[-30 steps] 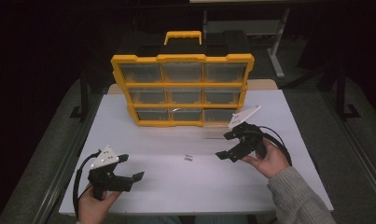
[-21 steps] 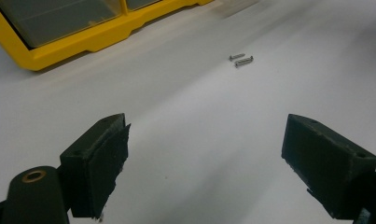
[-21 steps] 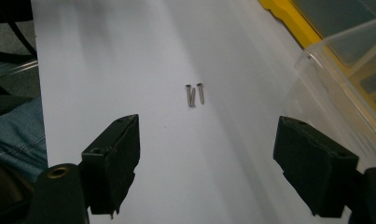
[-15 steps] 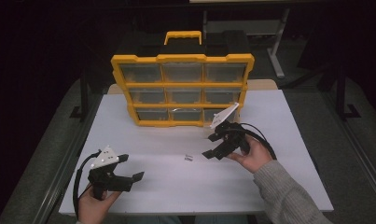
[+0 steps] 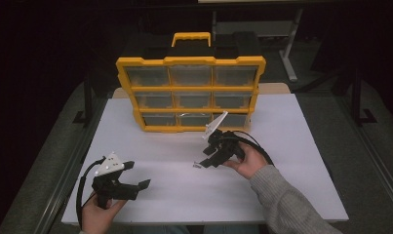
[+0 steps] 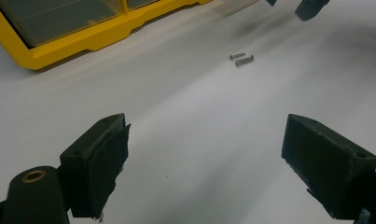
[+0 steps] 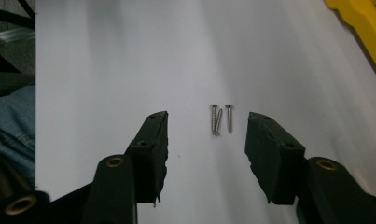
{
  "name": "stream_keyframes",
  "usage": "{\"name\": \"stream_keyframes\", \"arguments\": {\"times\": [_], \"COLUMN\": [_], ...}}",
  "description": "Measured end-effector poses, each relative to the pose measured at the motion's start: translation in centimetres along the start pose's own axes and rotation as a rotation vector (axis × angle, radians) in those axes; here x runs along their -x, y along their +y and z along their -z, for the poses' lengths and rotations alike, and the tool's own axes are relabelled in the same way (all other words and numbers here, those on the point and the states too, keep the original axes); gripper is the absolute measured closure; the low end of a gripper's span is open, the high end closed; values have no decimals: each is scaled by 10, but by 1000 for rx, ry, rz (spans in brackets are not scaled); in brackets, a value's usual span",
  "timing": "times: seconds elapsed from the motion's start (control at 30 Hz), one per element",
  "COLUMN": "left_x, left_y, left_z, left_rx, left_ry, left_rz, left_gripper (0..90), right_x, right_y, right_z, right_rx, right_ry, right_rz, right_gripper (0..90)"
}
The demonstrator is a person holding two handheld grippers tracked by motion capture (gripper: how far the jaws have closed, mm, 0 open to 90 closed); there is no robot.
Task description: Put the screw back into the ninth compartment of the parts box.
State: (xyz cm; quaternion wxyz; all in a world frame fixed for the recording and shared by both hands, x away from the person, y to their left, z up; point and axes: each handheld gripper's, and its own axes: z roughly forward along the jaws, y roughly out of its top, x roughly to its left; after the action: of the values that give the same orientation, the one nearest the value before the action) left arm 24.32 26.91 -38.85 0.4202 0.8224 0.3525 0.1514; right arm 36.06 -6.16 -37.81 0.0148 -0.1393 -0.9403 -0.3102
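Observation:
A few small silver screws (image 7: 220, 119) lie close together on the white table (image 5: 291, 146). My right gripper (image 7: 208, 126) stands open just short of the screws, one jaw to each side of their line. In the high view the right gripper (image 5: 206, 158) points left at the screws (image 5: 198, 165) in front of the organizer. My left gripper (image 5: 138, 174) rests open and empty near the table's front left. From the left gripper (image 6: 204, 144), the screws (image 6: 240, 59) lie farther off, with the right gripper's jaw tips (image 6: 311, 7) beyond them.
A yellow and black drawer organizer (image 5: 190, 92) with clear drawers and a yellow handle stands at the back middle of the table. Its yellow base (image 6: 83, 37) is near the screws, and its corner (image 7: 358, 23) shows at upper right. Dark floor and table legs surround the table.
My right gripper has moved left and slightly toward the front, from the organizer's right corner to the screws. The left gripper has stayed put.

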Motion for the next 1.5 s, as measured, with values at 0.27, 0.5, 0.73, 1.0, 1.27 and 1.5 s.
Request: {"name": "stream_keyframes", "arguments": {"times": [0.27, 0.5, 0.73, 1.0, 1.27, 1.5], "left_x": [-1, -1, -2, -2, -2, -2], "left_y": [0, -1, -1, -1, -1, -1], "left_z": [0, -1, 0, 0, 0, 0], "left_rx": [-10, -8, -10, -10, -6, -8], "left_ry": [0, -2, -3, -4, -4, -5], "left_rz": [-9, -5, -8, -7, -2, -4], "left_gripper": [142, 142, 142, 142, 142, 142], "right_x": [5, 14, 19, 23, 22, 25], "right_y": [10, 11, 11, 10, 11, 11], "right_z": [-22, -40, -54, -60, -66, -66], "right_rx": [-50, -80, -104, -120, -143, -141], "right_ry": [2, 15, 4, -6, -30, -25], "right_rz": [36, 34, 42, 32, 63, 59], "right_gripper": [558, 641, 713, 763, 824, 861]}}
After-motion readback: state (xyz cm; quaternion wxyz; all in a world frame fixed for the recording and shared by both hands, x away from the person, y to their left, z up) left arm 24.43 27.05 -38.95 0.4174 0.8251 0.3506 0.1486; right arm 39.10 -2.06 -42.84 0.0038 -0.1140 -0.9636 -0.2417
